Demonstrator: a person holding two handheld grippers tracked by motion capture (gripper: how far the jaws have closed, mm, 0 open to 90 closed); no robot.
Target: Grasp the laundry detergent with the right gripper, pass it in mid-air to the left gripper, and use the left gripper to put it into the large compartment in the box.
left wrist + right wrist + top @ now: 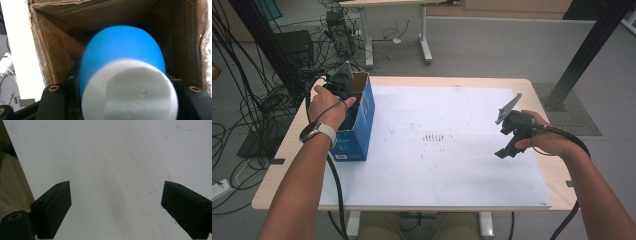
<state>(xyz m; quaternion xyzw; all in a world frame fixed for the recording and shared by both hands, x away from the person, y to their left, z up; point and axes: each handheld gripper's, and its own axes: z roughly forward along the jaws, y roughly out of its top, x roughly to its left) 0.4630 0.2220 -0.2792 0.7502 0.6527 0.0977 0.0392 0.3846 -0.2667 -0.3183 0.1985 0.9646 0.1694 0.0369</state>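
A blue cardboard box (362, 122) stands open-topped at the table's left side. My left gripper (343, 82) reaches down into it. In the left gripper view its black jaws flank a rounded blue object (125, 47) with a white foam-like end (130, 92) and press on its sides, with the box's brown inner walls (57, 50) all around. At the table's right side my right gripper (508, 146) hovers low over the white sheet (437, 165). Its jaws (116, 202) stand wide apart with nothing between them.
The white sheet covers most of the wooden table (277, 165) and has faint reddish marks (434, 137) at its middle. Cables and black stands (272, 55) crowd the floor at the left. A dark post (587, 45) rises at the back right.
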